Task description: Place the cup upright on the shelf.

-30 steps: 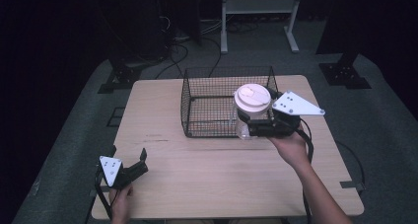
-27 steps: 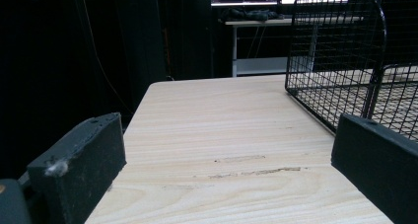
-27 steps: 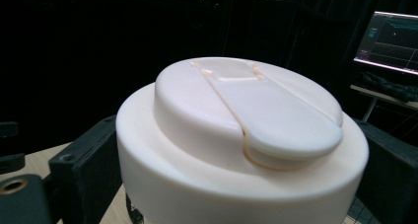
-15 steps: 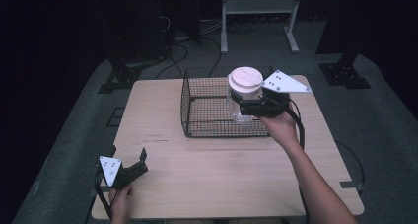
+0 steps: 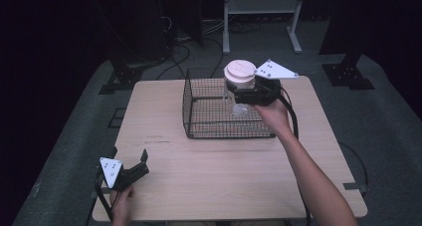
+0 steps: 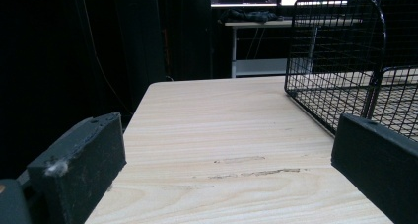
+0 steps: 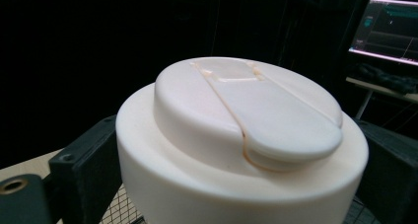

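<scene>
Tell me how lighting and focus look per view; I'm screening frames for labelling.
High view: table evenly lit, surroundings dark, slightly soft. Left gripper view: sharp wood grain, basket crisp. Right gripper view: white lid close, bright, no harsh glare; monitor behind blurred.

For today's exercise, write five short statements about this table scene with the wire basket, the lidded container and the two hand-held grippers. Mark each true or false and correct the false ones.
1. The right hand-held gripper holds a container with a white lid. True.
2. The container rests on the table beside the basket. False: it is held up over the wire basket.
3. The left hand-held gripper grips a cup. False: its jaws are open with nothing between them.
4. The basket is black wire. True.
5. The left hand-held gripper is inside the basket. False: it sits near the table's front left corner.
</scene>
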### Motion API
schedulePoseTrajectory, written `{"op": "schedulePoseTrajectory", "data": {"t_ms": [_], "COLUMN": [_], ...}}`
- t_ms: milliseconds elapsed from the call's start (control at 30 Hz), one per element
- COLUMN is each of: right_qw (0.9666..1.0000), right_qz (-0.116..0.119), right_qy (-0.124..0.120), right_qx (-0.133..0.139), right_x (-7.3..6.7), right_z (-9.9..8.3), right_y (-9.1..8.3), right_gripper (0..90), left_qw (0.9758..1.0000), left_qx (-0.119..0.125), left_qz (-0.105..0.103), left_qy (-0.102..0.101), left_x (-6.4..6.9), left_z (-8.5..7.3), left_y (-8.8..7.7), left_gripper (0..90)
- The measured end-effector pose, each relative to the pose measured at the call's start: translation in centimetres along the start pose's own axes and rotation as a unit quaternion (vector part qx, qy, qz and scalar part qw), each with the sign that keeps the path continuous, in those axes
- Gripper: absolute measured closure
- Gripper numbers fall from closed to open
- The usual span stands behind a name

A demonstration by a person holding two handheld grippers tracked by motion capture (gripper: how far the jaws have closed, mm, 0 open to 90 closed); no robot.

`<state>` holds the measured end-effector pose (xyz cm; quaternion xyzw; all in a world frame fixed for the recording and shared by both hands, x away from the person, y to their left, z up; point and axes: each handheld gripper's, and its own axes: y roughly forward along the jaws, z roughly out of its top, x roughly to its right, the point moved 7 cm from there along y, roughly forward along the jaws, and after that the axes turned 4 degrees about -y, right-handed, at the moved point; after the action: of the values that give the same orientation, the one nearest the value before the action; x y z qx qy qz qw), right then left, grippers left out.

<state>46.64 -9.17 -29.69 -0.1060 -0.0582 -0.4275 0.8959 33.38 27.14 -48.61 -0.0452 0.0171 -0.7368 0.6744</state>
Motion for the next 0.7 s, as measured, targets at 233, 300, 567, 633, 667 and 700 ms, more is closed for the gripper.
{"op": "schedulePoseTrajectory", "data": {"t_ms": [233, 300, 567, 633, 667, 700], "right_qw": [0.9998, 0.9998, 0.9995, 0.9995, 0.9995, 0.9995], "right_qz": [-0.016, -0.019, -0.028, -0.026, -0.026, -0.027], "right_qy": [-0.006, -0.005, 0.007, 0.012, 0.012, 0.010], "right_qx": [-0.002, -0.004, -0.008, -0.010, -0.010, -0.013], "right_x": [0.8, 1.0, 1.8, 1.9, 1.9, 1.8], "right_z": [-0.5, -0.7, -1.9, -2.2, -2.2, -2.4], "right_y": [2.1, 2.5, 4.1, 4.5, 4.5, 4.8], "right_gripper": [4.5, 4.5, 4.5, 4.5, 4.5, 4.4], "left_qw": [1.0000, 1.0000, 1.0000, 1.0000, 1.0000, 1.0000], "left_qx": [0.001, 0.001, 0.002, 0.001, 0.001, 0.002], "left_qz": [0.000, -0.001, -0.001, -0.001, -0.001, -0.001], "left_qy": [-0.001, -0.002, -0.001, -0.001, -0.001, -0.001], "left_x": [0.0, 0.0, 0.0, 0.0, 0.0, -0.1], "left_z": [0.0, 0.0, 0.0, 0.0, 0.0, 0.0], "left_y": [0.0, 0.0, 0.0, 0.0, 0.0, 0.0], "left_gripper": [0.0, 0.0, 0.0, 0.0, 0.0, 0.0]}}
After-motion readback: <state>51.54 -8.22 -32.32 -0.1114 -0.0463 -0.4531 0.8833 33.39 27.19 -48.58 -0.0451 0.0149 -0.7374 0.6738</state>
